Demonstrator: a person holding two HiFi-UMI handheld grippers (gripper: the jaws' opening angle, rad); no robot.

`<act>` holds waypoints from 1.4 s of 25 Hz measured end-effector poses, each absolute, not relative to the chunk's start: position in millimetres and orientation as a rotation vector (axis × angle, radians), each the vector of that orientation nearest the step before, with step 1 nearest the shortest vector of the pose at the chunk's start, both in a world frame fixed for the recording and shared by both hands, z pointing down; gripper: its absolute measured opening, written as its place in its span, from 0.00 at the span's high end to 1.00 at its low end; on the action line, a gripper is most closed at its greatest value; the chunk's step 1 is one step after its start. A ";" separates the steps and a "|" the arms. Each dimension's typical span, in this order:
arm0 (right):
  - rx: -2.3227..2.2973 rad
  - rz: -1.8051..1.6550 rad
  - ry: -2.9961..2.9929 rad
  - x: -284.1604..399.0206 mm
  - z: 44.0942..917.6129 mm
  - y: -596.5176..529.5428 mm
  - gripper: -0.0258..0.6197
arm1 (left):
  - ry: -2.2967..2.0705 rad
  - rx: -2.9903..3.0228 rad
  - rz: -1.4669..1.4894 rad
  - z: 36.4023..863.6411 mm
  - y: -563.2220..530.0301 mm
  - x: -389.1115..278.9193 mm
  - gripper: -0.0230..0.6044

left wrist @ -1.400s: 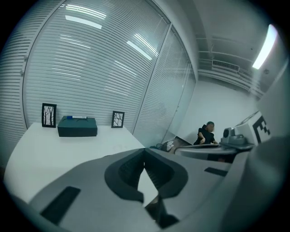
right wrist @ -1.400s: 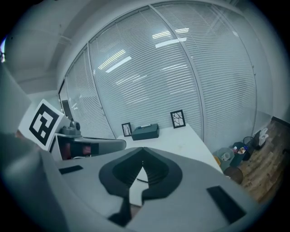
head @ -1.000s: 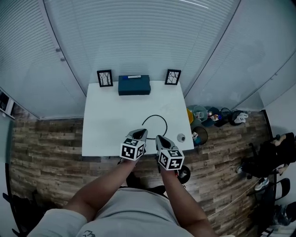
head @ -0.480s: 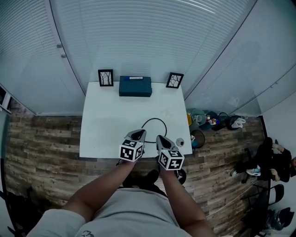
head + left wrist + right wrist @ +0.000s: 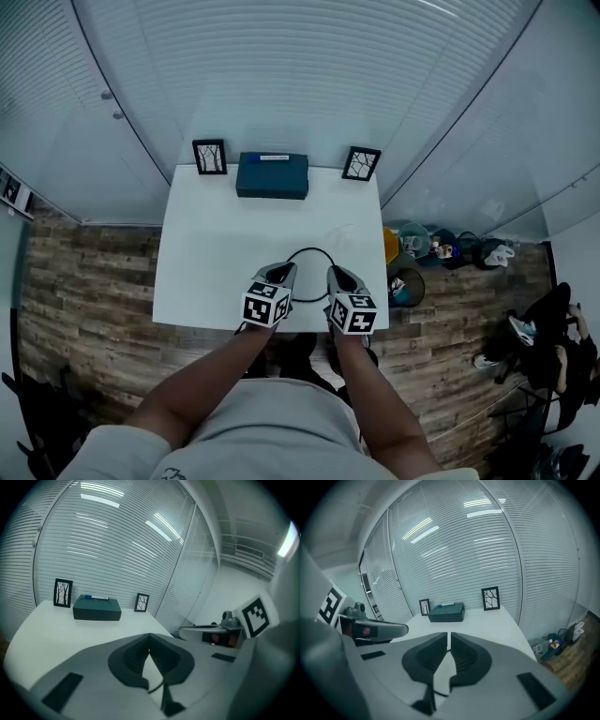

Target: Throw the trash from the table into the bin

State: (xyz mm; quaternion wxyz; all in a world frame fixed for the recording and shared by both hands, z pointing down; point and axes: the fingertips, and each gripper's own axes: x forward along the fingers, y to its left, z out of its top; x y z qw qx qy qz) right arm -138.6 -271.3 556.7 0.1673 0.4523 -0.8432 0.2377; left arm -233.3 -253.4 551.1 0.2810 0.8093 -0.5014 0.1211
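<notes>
white table (image 5: 216, 262) in a corner of slatted blinds (image 5: 281, 75), plank floor (image 5: 84, 281) all round. both forearms (image 5: 202, 389) stretched ahead side by side from 6 o'clock, angled gently down. left tongs (image 5: 281, 272) closed tip to tip, nothing between. right tongs (image 5: 339, 276) likewise closed and empty. marker cubes just inside the near edge.

against a second ago: both tongs further in over the table, gap between them wider, right one shifted toward 3 o'clock. black wire loop (image 5: 309, 248), earlier ahead of the tips, now bracketed by them, left tip at its 8 o'clock, right tip at its 4 o'clock. small grey thing seen before beside the right tongs no longer in sight.

faint clear scrap (image 5: 337, 230) on the table at 1 o'clock from the loop, too pale to identify, apart from both tongs. dark box (image 5: 272, 175) at 12 o'clock by the far edge, flanked by two picture frames (image 5: 210, 157). round bin (image 5: 408, 286) on the floor just off the table's 3 o'clock edge, already holding things, bags (image 5: 450, 246) beyond it. seated person (image 5: 553, 323) far out at 3 o'clock. only the wire loop lying between tongs and scrap.
</notes>
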 end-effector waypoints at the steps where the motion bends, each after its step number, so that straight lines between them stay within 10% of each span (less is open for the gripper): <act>1: 1.274 0.667 -2.394 -135.7 560.7 -282.1 0.95 | -1.359 2.152 0.322 553.0 -262.7 -234.5 0.97; 18: 1.036 0.650 -2.302 -99.3 655.6 -404.6 0.66 | -1.475 1.956 0.347 608.7 -353.1 -223.5 0.97; 35: 0.928 0.685 -2.157 -95.2 729.3 -418.4 0.63 | -1.468 1.863 0.367 643.2 -355.1 -213.4 0.97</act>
